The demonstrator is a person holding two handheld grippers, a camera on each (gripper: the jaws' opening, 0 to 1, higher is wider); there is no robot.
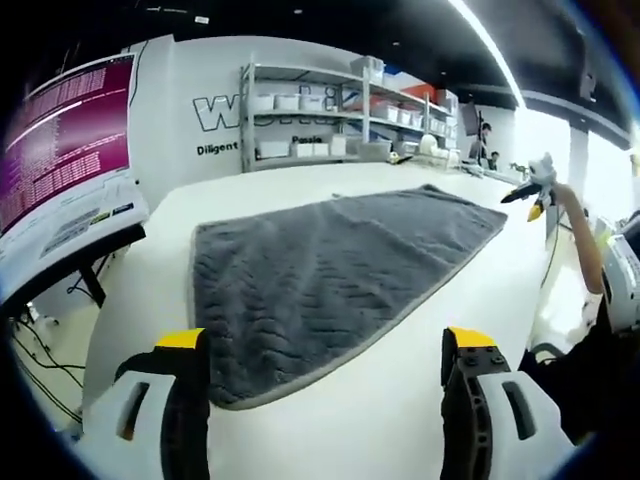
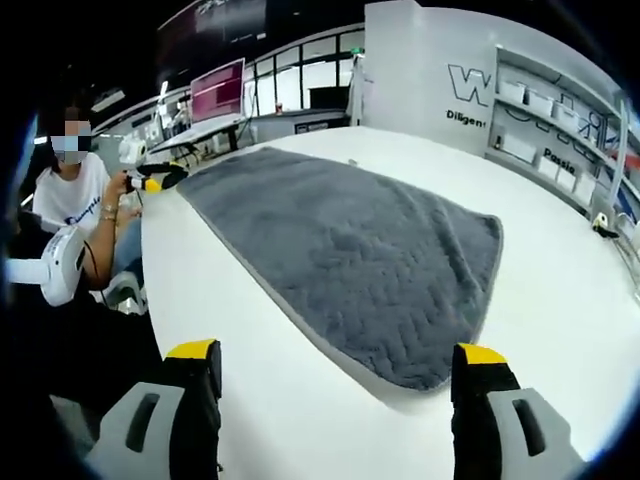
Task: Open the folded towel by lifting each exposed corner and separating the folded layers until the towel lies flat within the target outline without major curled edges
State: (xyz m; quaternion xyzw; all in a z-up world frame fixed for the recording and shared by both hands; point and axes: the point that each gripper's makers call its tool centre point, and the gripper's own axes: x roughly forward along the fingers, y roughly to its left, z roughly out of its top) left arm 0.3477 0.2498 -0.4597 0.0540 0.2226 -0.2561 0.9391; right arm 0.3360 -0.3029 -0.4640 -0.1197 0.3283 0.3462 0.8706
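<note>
Grey towel [image 1: 330, 275] spread out flat on the white surface [image 1: 400, 420], one corner near each camera | left hand-held gripper [image 1: 325, 345] hovering at the near corner, jaws wide apart, nothing in them | right hand-held gripper [image 2: 335, 360] likewise released, just short of the towel [image 2: 350, 255] edge | shelving [image 1: 340, 115] behind.

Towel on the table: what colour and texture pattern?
Grey towel, herringbone-like ridges, lighter grey edge trim; clearest in the right gripper view.

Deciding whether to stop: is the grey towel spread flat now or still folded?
Spread: the grey towel lies as one flat layer on the white table, edges uncurled. No target outline is visible.
</note>
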